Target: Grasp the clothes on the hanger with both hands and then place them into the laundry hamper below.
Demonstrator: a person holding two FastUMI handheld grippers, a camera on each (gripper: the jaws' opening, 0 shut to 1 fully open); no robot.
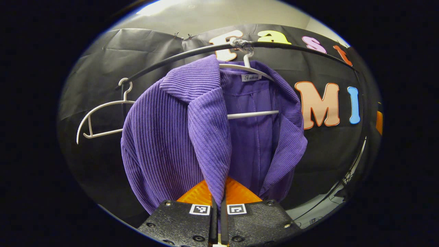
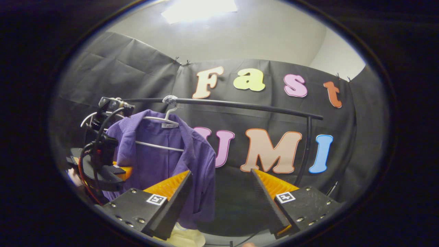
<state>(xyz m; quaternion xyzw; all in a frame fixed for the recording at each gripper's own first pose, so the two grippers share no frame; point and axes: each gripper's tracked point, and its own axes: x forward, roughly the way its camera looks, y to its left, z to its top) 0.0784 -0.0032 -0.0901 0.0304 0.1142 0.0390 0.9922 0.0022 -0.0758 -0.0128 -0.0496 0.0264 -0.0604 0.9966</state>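
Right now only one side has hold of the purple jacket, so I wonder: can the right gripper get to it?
Probably yes. The right gripper is open, and the jacket's near front edge hangs just beside it with nothing between. The left gripper grips the other lapel, out of the way.

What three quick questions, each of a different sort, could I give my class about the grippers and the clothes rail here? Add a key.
1. True or false: the right gripper has closed on the purple jacket.
2. How many white hangers hang on the black rail: A one, B two, C three?
3. Fill in: the left gripper pinches the jacket's front ____.

Key: 1 false, its jaws stand wide apart. 2 B: the jacket's hanger and an empty hanger. 3 edge.
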